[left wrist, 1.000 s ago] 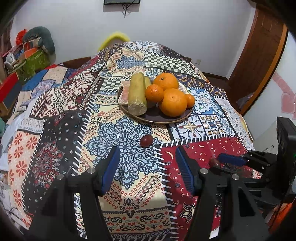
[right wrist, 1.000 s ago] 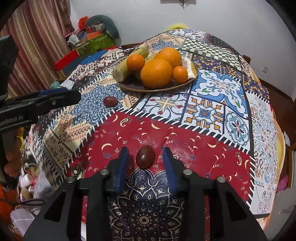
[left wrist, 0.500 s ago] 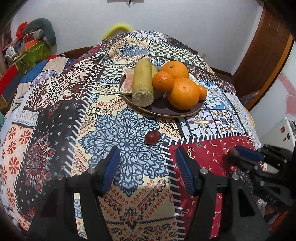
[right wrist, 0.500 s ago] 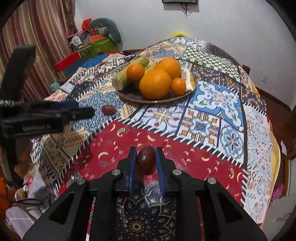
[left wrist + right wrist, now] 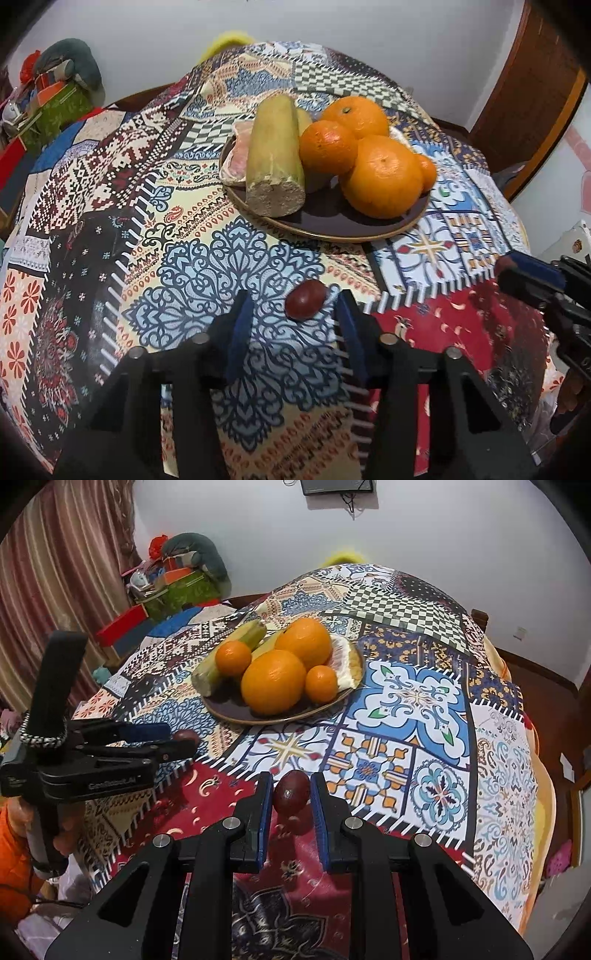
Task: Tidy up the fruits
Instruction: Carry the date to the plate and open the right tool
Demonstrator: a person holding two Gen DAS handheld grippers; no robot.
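Observation:
A dark plate [image 5: 332, 229] [image 5: 236, 712] holds several oranges [image 5: 382, 177] [image 5: 273, 681], a cut green stalk [image 5: 275, 158] and a pomelo piece. My left gripper [image 5: 293, 306] is open, its jaws either side of a dark red fruit [image 5: 306, 300] lying on the cloth; it also shows at the left of the right wrist view [image 5: 177, 738]. My right gripper [image 5: 291, 794] is shut on a second dark red fruit [image 5: 291, 792], held above the cloth short of the plate; it shows at the right of the left wrist view [image 5: 517, 269].
A patterned patchwork cloth [image 5: 417, 701] covers the round table. Boxes and bundles [image 5: 177, 579] stand by the wall at the back left. A wooden door [image 5: 528, 85] is at the right. A striped curtain [image 5: 55, 590] hangs at the left.
My right gripper closed on its fruit and lifted it toward the plate. My left gripper moved forward until its open jaws flank the other fruit.

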